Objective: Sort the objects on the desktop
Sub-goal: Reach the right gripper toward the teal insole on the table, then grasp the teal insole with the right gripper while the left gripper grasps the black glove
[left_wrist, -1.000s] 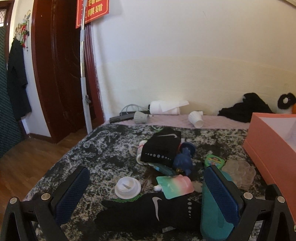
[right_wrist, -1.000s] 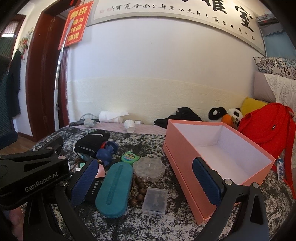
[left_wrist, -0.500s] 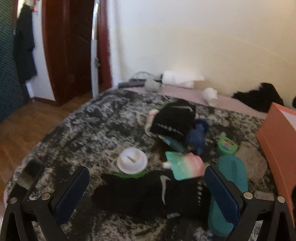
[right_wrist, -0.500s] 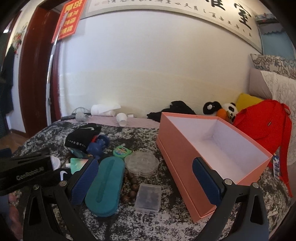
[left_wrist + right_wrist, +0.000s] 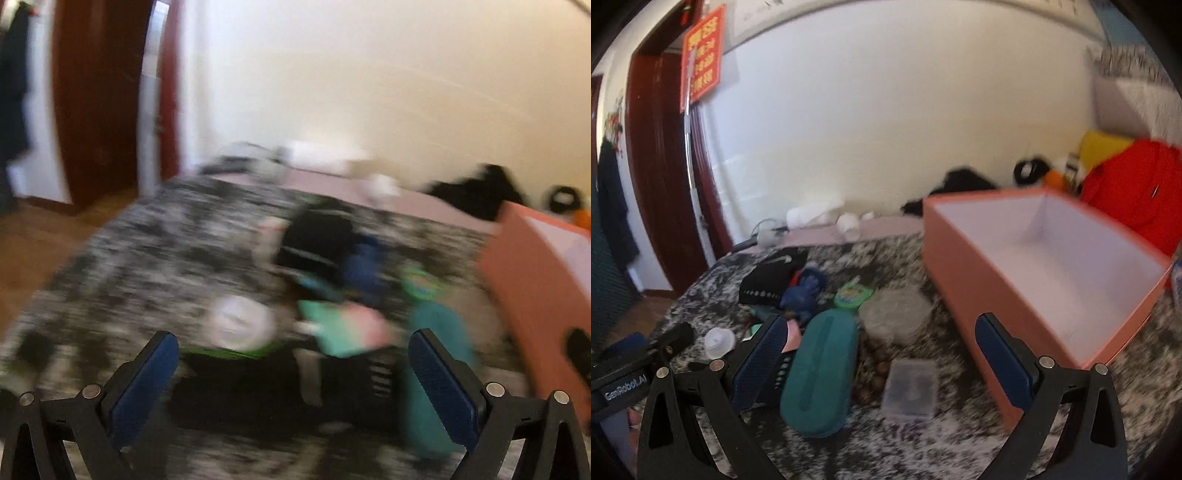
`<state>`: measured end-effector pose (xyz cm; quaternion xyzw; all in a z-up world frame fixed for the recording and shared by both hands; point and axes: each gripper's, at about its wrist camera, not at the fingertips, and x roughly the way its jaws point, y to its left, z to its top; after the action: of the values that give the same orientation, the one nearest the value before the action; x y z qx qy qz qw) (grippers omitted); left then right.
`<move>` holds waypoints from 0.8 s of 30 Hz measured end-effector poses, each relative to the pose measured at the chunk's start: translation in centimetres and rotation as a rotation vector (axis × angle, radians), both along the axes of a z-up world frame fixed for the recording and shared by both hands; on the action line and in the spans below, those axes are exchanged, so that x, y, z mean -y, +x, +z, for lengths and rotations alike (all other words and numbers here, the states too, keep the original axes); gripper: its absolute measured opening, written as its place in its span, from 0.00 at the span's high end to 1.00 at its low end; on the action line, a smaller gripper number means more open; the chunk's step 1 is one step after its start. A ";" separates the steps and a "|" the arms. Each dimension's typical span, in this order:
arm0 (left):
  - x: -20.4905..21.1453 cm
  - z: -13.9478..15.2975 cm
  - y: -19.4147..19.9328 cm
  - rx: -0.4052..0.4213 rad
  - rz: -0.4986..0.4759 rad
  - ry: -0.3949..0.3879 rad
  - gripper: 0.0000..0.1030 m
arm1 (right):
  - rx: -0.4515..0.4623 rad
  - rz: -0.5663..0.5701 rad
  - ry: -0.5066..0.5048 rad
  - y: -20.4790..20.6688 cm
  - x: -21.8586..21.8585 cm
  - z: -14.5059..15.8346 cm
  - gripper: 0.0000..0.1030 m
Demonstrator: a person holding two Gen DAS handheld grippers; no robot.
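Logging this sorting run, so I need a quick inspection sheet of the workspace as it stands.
Surface: black-and-white mottled cloth.
Job's things: open pink box, nothing seen inside; teal case; clear square case; round clear container; blue toy; black sock.
Clutter: paper cup and tissue roll at the far edge.
Grippers: left gripper and right gripper both open, holding nothing.
Cables: grey cord, far edge.
Surroundings: red backpack, dark door.

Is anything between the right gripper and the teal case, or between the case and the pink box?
Nothing visible blocks either. The right gripper is open, with the teal case just ahead by its left finger. The pink box is open-topped; the clear plastic case lies low between them.
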<state>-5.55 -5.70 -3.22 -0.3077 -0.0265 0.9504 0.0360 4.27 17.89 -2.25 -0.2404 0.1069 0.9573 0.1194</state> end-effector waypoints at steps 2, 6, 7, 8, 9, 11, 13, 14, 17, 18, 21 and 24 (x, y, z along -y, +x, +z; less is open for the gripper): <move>1.7 0.4 0.2 -0.021 0.049 -0.001 0.01 | 0.018 0.009 -0.015 -0.7 -0.1 -0.3 0.00; 5.6 0.0 -0.3 0.011 0.061 0.107 0.01 | 0.063 0.046 -0.010 -2.7 1.1 -1.1 0.00; 6.3 -0.3 -0.4 0.021 0.076 0.106 0.01 | 0.085 0.064 -0.020 -3.5 1.5 -1.5 0.00; 6.9 -0.7 -0.6 0.032 0.090 0.105 0.01 | 0.112 0.097 -0.036 -4.5 1.9 -1.9 0.00; 7.0 -1.1 -0.6 0.035 0.100 0.077 0.01 | 0.132 0.113 -0.040 -5.2 2.3 -2.4 0.00; 7.3 -1.9 -0.7 0.044 0.107 0.024 0.01 | 0.179 0.106 -0.030 -6.9 3.1 -3.4 0.00; 7.6 -2.6 -0.7 0.059 0.101 -0.012 0.01 | 0.233 0.095 -0.034 -8.5 3.4 -4.4 0.00; 7.8 -3.0 -0.8 0.063 0.099 -0.019 0.01 | 0.255 0.093 -0.054 -9.3 3.4 -4.9 0.00; 7.6 -3.8 -0.9 0.076 0.074 -0.031 0.01 | 0.287 0.083 -0.116 -11.1 3.4 -6.4 0.00; 7.3 -3.8 -1.0 0.078 0.066 -0.033 0.01 | 0.298 0.077 -0.126 -11.5 3.5 -6.8 0.00; 5.8 -4.0 -1.3 0.083 0.026 -0.047 0.01 | 0.348 0.059 -0.163 -13.2 3.7 -8.7 0.03; 3.5 -4.4 -1.5 0.094 -0.019 -0.086 0.01 | 0.436 0.067 -0.186 -14.4 3.5 -10.6 0.29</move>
<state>-7.07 -9.17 -7.64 -0.3537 0.0157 0.9347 0.0304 -10.16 14.43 -12.86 -0.4550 0.1585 0.8721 0.0849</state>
